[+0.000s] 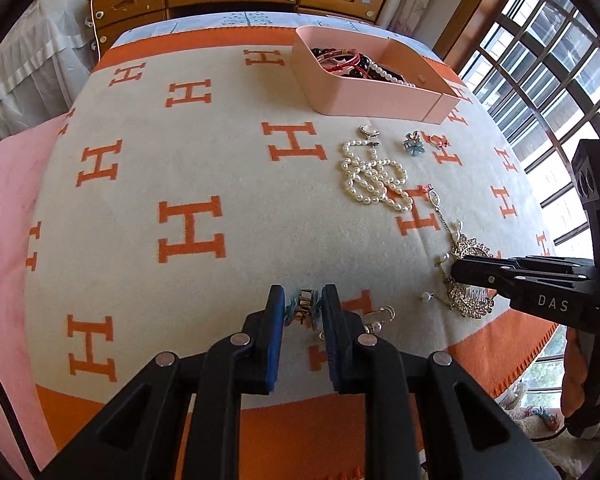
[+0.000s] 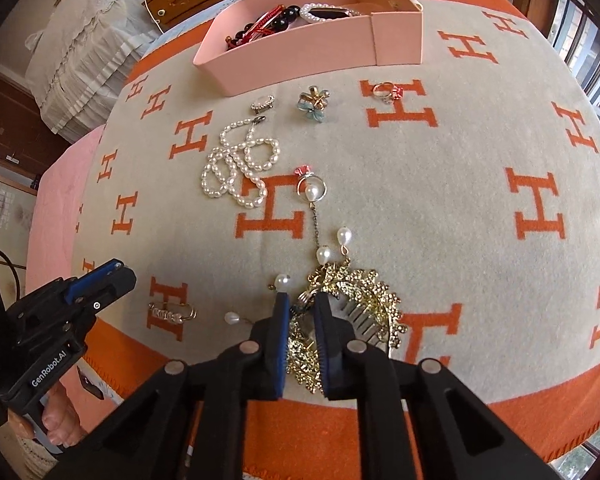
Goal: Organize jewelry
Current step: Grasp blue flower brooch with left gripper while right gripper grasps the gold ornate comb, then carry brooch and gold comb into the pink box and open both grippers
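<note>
I have both tools loaded, so this step is about carrying cleanly to the pink box (image 1: pixel 374 98) at the far side of the bed blanket (image 1: pixel 204 152).

My left tool (image 1: pixel 303 309) is clenched on a small blue-petalled clip (image 1: pixel 300 310); the pads press its two sides and it sits right at the fingertips, low over the blanket. Just beside it, to the right, lies a gold ear cuff (image 1: pixel 380 316), untouched. I judge this grip shallow, so I would lift straight up before travelling and avoid any roll that could let the clip pivot out.

My right tool (image 2: pixel 302 312) is clenched on the gold hair comb (image 2: pixel 364 304), pinching the filigree edge near its left end. Most of the comb lies outside the jaws, and its pearl drops (image 2: pixel 282 281) and chain trail away across the blanket toward a pearl hoop earring (image 2: pixel 312 190). Whether that chain belongs to the comb or the earring I cannot tell. So I would raise this one slowly and watch whether the earring follows.

The route forward passes over the pearl necklace (image 2: pixel 236 166), the blue flower brooch (image 2: pixel 314 105), a small ring (image 2: pixel 263 104) and a ring with a red stone (image 2: pixel 387 91). I would keep both loads high enough that dangling drops do not snag these. The box already holds dark beads, red cord and pearls in its left part; I would let go only once inside the rim.
</note>
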The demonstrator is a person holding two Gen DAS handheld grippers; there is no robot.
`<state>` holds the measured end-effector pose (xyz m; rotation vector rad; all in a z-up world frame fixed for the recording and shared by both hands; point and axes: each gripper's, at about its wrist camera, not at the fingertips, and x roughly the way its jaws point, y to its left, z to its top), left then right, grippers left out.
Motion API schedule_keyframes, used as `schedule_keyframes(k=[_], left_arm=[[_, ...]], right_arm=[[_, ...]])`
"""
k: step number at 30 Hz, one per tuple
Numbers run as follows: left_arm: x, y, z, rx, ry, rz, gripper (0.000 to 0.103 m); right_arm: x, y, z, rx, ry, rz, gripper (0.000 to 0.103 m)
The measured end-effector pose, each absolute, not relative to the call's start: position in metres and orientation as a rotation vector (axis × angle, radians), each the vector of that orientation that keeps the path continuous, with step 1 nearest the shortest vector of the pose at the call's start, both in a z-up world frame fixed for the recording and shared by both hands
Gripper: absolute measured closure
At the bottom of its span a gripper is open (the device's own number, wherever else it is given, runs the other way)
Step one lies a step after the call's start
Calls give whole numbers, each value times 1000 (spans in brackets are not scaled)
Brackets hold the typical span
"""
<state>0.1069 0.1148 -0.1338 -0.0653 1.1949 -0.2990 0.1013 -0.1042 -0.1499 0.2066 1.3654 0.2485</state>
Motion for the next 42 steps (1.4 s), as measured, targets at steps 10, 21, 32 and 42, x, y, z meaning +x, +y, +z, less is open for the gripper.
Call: schedule_keyframes(k=[10, 21, 32, 42], left_arm=[[100, 110, -112, -38, 1156, -314, 86], [114, 98, -69, -29, 1081, -317, 86], [180, 66, 2, 6, 960, -289, 86], [264, 28, -32, -19, 1003, -292, 86]], right_arm=[[101, -127, -105, 208, 1242, 240, 96], [130, -151, -32, 243, 1051, 244, 96], [195, -156, 35, 276, 919, 323, 96], [268, -153, -25, 277, 1075, 368, 96]])
